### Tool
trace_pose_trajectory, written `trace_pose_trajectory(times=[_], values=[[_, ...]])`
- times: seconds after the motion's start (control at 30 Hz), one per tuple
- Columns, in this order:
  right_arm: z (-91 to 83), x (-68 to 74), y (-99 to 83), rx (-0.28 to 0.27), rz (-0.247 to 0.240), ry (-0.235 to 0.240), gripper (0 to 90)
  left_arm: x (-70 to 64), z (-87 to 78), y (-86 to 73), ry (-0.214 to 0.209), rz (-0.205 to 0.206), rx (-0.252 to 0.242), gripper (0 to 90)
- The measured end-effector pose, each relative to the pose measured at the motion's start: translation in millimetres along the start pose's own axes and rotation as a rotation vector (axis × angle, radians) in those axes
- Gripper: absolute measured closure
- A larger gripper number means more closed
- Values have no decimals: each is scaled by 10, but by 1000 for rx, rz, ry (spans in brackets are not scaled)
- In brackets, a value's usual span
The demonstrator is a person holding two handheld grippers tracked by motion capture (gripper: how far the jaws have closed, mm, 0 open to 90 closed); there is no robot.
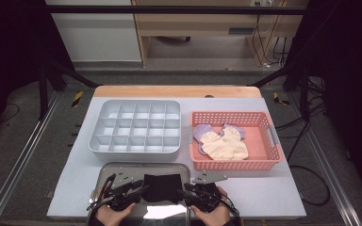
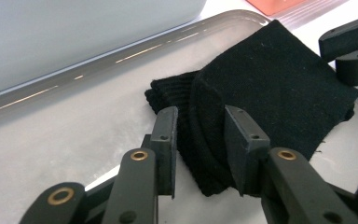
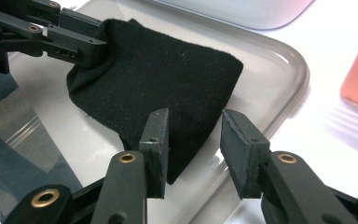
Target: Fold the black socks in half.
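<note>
folded black sock (image 1: 162, 187) lies flat on the metal tray (image 1: 122, 168), cuff ribbed.

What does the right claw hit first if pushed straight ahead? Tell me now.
The right claw, jaws open, points at the folded black knit cloth on the shiny metal tray. It would likely meet that cloth's near corner first, though depth is unclear.

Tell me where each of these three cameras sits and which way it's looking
High view: above the person's side, facing forward and down on the table; both hands show.
Left gripper view: rides the left gripper, facing the black sock; its jaws show.
Right gripper view: rides the right gripper, facing that sock; its jaws show.
All three share the sock on the metal tray.
</note>
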State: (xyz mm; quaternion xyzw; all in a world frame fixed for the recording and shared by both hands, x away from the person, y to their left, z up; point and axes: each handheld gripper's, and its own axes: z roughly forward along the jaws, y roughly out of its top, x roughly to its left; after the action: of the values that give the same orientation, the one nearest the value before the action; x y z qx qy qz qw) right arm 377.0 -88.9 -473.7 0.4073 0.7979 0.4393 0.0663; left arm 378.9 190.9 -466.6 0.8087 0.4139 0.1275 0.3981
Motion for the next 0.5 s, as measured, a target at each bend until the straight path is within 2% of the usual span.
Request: trace_pose_trajectory(times=[0.17, 0.23, 0.27, 0.4, 0.5], values=[[69, 9, -9, 25, 1, 1, 652, -11, 36, -11, -8, -2, 5, 653], [94, -7, -15, 27, 24, 17, 666, -1, 41, -9, -13, -8, 9, 656], [100, -21, -17, 23, 18, 21, 680, 1, 49, -10, -16, -15, 7, 656], [113, -41, -21, 26, 32, 47, 790, -13, 61, -10, -17, -16, 8, 673], [106, -54, 7, 31, 19, 39, 840, -50, 57, -12, -7, -9, 0, 685]])
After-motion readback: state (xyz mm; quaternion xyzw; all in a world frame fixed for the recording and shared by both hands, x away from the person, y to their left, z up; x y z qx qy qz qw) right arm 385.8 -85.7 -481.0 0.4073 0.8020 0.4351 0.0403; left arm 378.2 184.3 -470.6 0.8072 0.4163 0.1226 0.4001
